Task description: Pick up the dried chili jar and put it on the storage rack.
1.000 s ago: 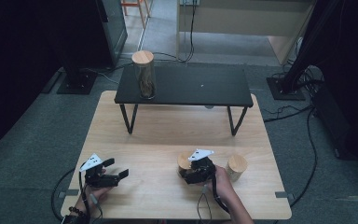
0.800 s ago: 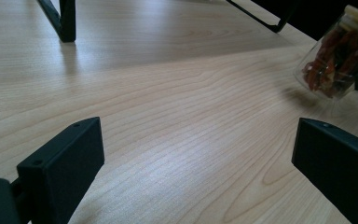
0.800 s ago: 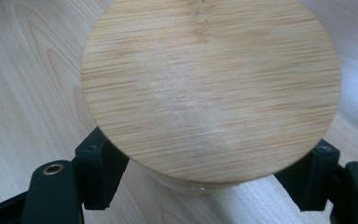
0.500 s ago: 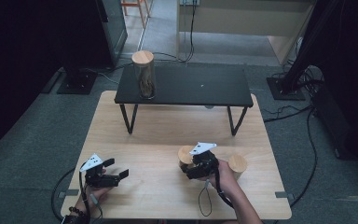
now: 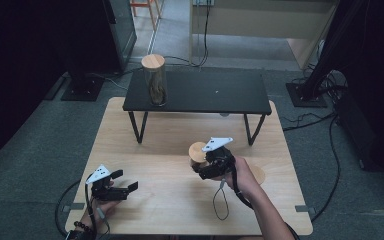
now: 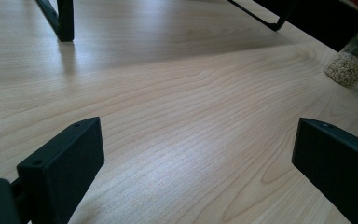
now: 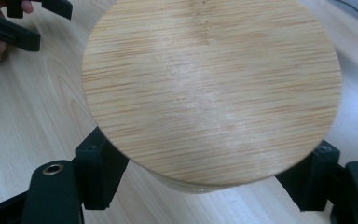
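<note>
Pinching the wooden-lidded jar (image 7: 212,88) — right gripper (image 5: 207,167); left gripper (image 5: 125,190) jaws spread over bare table (image 6: 177,116).

Being held between the right gripper's (image 5: 203,167) two black jaws: a jar (image 5: 197,153) with a round, pale bamboo lid (image 7: 212,91), lid face turned toward the right gripper view. Sitting near the wooden table's (image 5: 170,200) right front, lifted or resting unclear.
</note>
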